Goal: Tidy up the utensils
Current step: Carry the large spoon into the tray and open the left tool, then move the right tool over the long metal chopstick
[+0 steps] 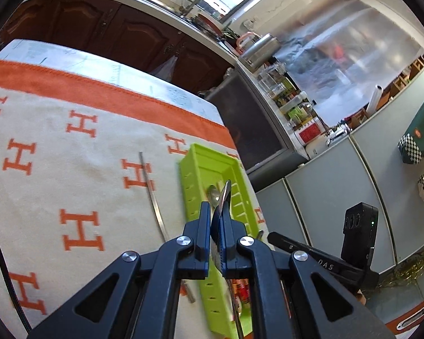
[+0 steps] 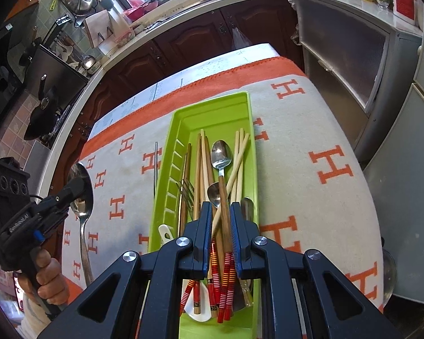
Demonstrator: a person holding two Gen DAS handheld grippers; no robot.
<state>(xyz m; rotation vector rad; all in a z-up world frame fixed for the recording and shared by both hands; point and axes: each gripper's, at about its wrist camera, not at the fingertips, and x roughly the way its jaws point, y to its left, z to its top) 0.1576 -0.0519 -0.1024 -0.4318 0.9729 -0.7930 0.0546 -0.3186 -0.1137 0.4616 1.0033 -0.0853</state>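
Observation:
A lime green utensil tray lies on the H-patterned cloth and holds several chopsticks, spoons and a fork. My left gripper is shut on a large metal spoon, seen edge-on above the tray's left side. In the right wrist view the same gripper holds that spoon left of the tray. My right gripper hovers over the tray's near end, jaws slightly apart around a dark wooden chopstick without visibly pinching it. A single metal chopstick lies on the cloth left of the tray.
The cloth covers a small table; its far edge is orange-trimmed. Dark wood cabinets and a counter with pots stand beyond. A grey cabinet and appliances stand to the right.

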